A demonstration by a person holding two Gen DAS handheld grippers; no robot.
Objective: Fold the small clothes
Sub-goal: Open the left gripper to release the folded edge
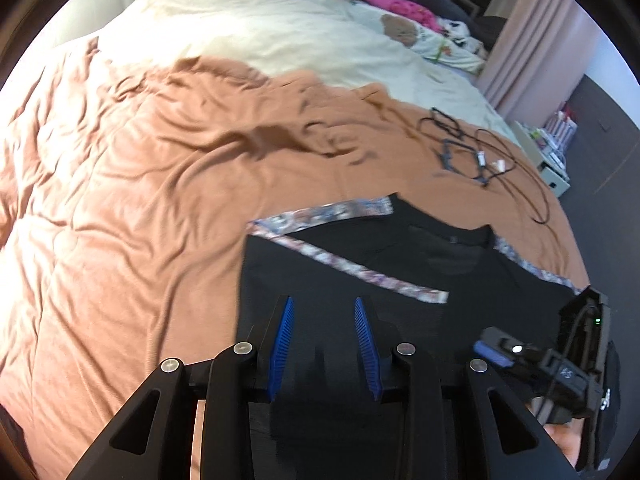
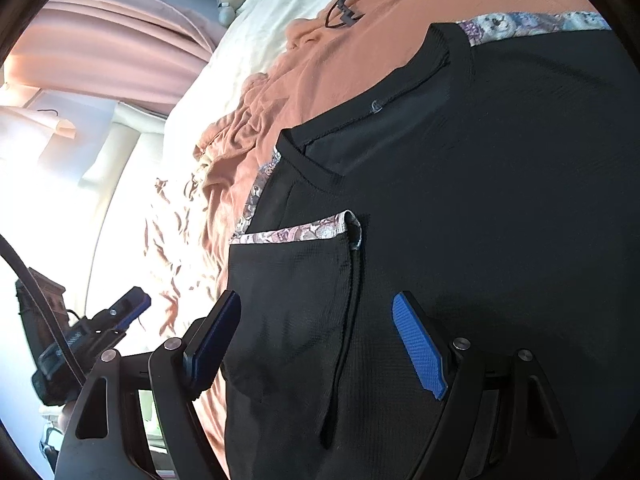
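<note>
A small black top (image 1: 420, 264) with patterned lilac sleeve bands lies flat on the orange-brown bed cover (image 1: 140, 184). One sleeve is folded in across its body. My left gripper (image 1: 325, 308) hangs open just above the top's near left part, nothing between its blue pads. In the right wrist view the same black top (image 2: 500, 200) fills the frame, neckline toward the far side, with a folded-in sleeve (image 2: 296, 280) lying between the fingers. My right gripper (image 2: 320, 320) is open over that sleeve. The other gripper shows at the edge of each view.
A tangle of black cables (image 1: 476, 152) lies on the cover beyond the top. A cream duvet (image 1: 248, 32), plush toys (image 1: 400, 28) and pink clothes (image 1: 404, 6) sit at the head of the bed. Pink curtains (image 2: 112, 44) hang beside it. Dark floor (image 1: 600, 152) lies to the right.
</note>
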